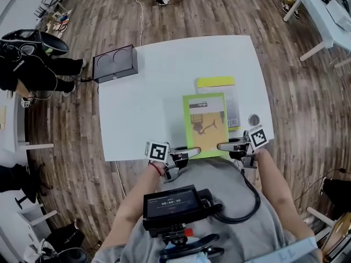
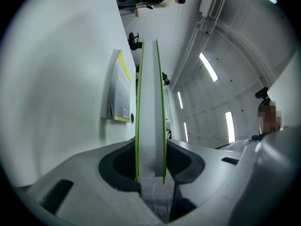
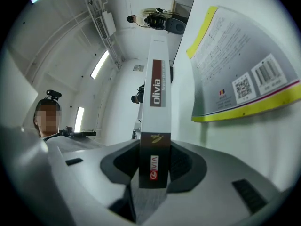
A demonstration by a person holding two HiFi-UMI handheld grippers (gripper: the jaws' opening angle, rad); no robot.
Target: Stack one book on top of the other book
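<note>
The green book (image 1: 205,122) I'm holding hides the near part of the yellow-edged book (image 1: 215,83), so I can't tell if they touch. My left gripper (image 1: 192,152) clamps its page edge and my right gripper (image 1: 224,146) its spine. Around it: wooden floor (image 1: 109,15), white table (image 1: 142,114), and a black box (image 1: 114,63) at its far-left corner.

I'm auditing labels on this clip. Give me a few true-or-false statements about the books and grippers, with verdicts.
1. Both grippers are clamped on the green book. True.
2. The left gripper holds that book's spine. False: it holds the page edge, and the right gripper has the spine.
3. The yellow-trimmed book lies on the white table. True.
4. The black box sits on the green book. False: it stands at the table's far left corner.
</note>
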